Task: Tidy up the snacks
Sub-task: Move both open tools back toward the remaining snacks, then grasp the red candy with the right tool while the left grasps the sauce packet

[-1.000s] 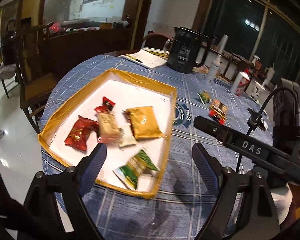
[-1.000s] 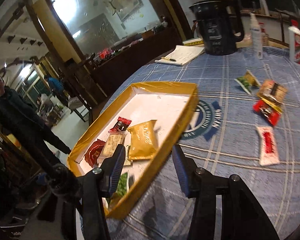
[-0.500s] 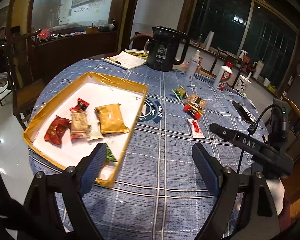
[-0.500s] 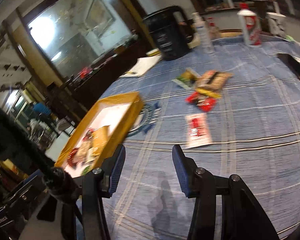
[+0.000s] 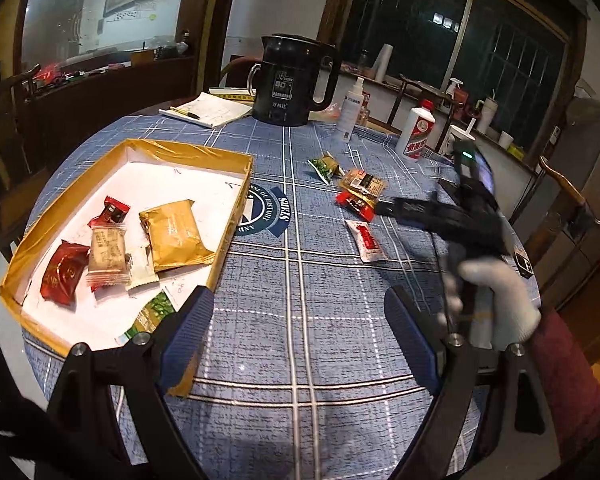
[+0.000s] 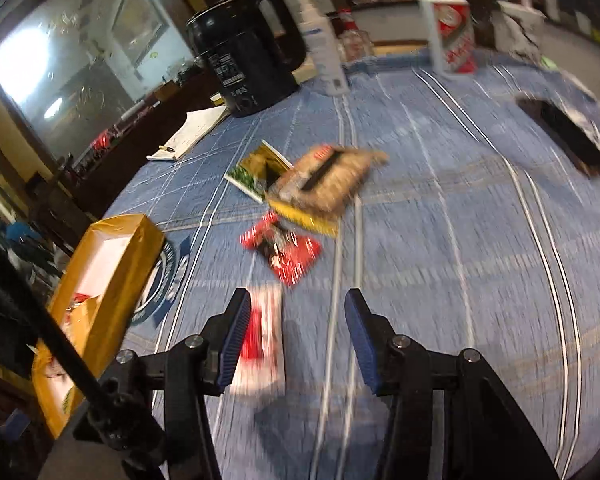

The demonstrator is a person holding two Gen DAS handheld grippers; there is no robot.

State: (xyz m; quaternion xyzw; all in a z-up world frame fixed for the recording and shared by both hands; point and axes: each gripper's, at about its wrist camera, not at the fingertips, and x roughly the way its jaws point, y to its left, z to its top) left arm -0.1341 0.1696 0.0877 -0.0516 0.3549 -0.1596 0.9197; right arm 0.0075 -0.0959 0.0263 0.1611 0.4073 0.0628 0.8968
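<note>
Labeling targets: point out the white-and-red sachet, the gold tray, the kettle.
white-and-red sachet point(image 5: 367, 240): left wrist view, on its red stripe.
gold tray point(image 5: 188, 150): left wrist view, far rim.
kettle point(image 5: 288, 84): left wrist view, body front.

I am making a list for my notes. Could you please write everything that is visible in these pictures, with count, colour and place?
tray: 1, gold rim and white floor, left on the table
snacks in tray: 6; gold, two red, beige, white, green
snacks on cloth: 4; green, brown, red, white-red, right of the tray
tablecloth: 1, blue with white lines
kettle: 1, black, far edge
notebook: 1, white, left of the kettle
spray bottle: 1, white, right of the kettle
liquor bottle: 1, white-red, far right
phone: 1, dark, right edge
left gripper: open, empty
right gripper: open, over the white-red snack
</note>
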